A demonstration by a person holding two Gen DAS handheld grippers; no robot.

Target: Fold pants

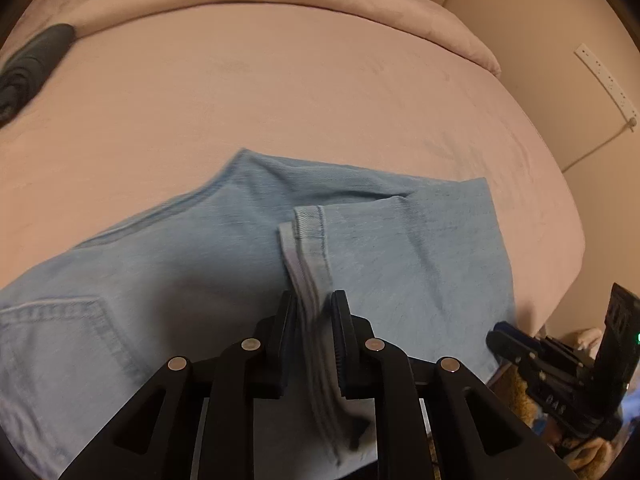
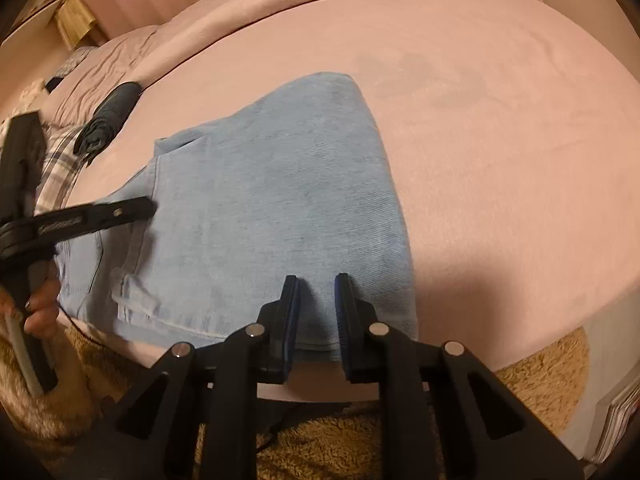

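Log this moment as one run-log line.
stage: folding jeans on bed | left gripper: shut on hem | right gripper: at jeans' near edge, grip unclear | fold: unfinished

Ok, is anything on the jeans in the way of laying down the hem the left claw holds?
Nothing visible. The jeans under the left claw are bare denim. The right claw sits at their near edge, off to the side, and the dark rolled garment lies apart on the bed.
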